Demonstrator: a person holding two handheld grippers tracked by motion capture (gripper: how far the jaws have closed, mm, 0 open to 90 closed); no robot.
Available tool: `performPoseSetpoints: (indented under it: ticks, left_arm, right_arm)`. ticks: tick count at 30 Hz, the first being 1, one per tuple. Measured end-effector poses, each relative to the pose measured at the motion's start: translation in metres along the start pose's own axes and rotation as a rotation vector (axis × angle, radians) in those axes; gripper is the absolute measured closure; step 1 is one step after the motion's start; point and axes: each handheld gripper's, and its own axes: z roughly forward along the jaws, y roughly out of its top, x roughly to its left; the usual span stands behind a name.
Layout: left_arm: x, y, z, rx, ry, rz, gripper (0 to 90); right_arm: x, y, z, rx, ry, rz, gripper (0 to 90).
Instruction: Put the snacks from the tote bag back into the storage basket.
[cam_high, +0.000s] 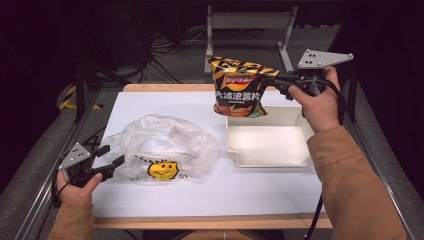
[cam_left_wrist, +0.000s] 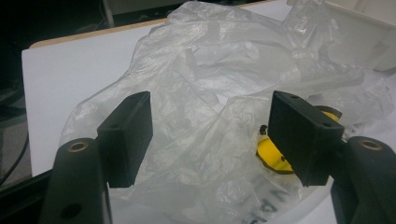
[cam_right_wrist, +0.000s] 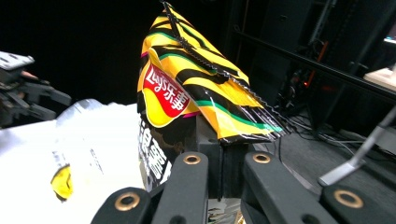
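Held in the air above the far edge of the tray (cam_high: 267, 145): a chip bag (cam_high: 239, 87), yellow and orange with black stripes, a red logo and white characters on a dark panel, hanging upright with its crimped top seam uppermost. Pinched at its right top corner by the right claw (cam_high: 276, 80), jaws closed tight on the foil, as seen up close in the right gripper view (cam_right_wrist: 219, 154). White paper sheet (cam_high: 165, 107) covering most of the wooden desk (cam_high: 150, 88), metal rails along both sides, dark room beyond with cables and a grey frame (cam_high: 247, 22) on the floor. White, shallow, rectangular tray at right of the sheet, nothing in it. At left, a crumpled clear plastic bag (cam_high: 162, 147) lying on the sheet, printed with a yellow smiley (cam_high: 163, 170) and dark lettering. Left claw (cam_high: 111, 156) spread wide, just at the plastic bag's left edge, jaws either side of its folds in the left gripper view (cam_left_wrist: 210, 135); touching or not, cannot tell.
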Motion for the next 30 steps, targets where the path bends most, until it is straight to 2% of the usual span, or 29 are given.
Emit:
performPoseSetpoints:
  ticks: [4, 10, 14, 19, 26, 30]
  left_arm:
    - [-0.001, -0.002, -0.002, 0.002, 0.003, -0.004, 31.3]
    - [-0.002, -0.005, -0.006, 0.013, 0.014, -0.002, 31.2]
    - [-0.006, -0.006, -0.007, 0.026, 0.024, 0.002, 31.2]
    - [-0.008, -0.006, -0.009, 0.03, 0.032, 0.013, 31.1]
    - [-0.008, -0.009, -0.011, 0.042, 0.037, 0.009, 31.2]
    - [-0.009, -0.01, -0.013, 0.048, 0.046, 0.005, 31.3]
  right_arm:
    - [-0.007, -0.009, -0.009, 0.001, -0.017, 0.02, 89.4]
    - [-0.018, -0.022, -0.017, 0.021, -0.024, 0.023, 89.3]
    - [-0.024, -0.038, -0.015, 0.034, -0.024, 0.045, 89.3]
    - [-0.032, -0.057, -0.012, 0.023, -0.01, 0.087, 89.3]
    - [-0.037, -0.074, -0.008, 0.061, -0.004, 0.093, 89.3]
    - [-0.04, -0.083, -0.004, 0.056, 0.005, 0.116, 89.3]
